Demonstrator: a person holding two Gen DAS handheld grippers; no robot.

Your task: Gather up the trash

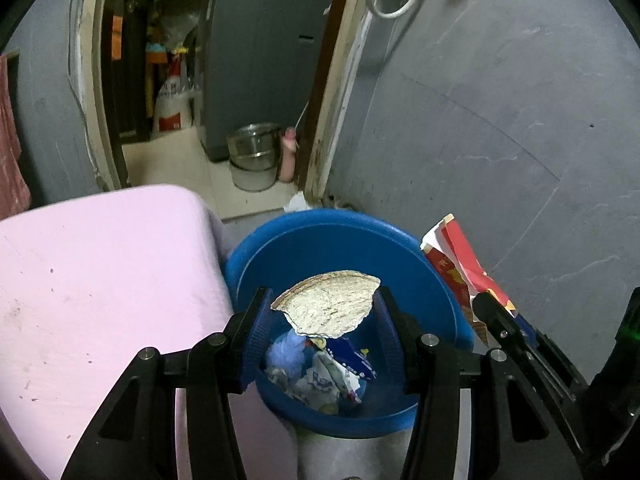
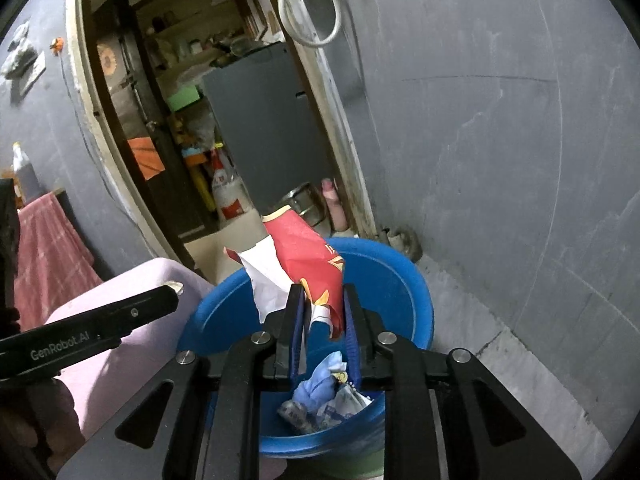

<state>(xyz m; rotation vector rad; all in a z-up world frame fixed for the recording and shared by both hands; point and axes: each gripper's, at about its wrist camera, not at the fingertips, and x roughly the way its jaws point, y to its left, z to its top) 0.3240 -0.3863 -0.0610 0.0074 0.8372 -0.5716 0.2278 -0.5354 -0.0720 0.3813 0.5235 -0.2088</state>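
Over the blue bin (image 1: 424, 256), the left hand-held gripper (image 1: 320, 320) grips a torn paper plate (image 1: 328, 304); the right hand-held gripper (image 2: 320, 308) pinches a red wrapper (image 2: 308, 256).

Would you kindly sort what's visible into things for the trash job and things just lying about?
Job:
- round blue plastic bin
- torn pale paper plate piece
- crumpled red printed wrapper

Lying about:
- stacked steel pots
- pink plastic table
- red checked cloth

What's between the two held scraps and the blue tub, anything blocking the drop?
Nothing visible. The left gripper holds the torn plate piece right over the blue tub, and the right gripper holds the red wrapper above it too. Only earlier trash lies at the bottom, well below the rim.
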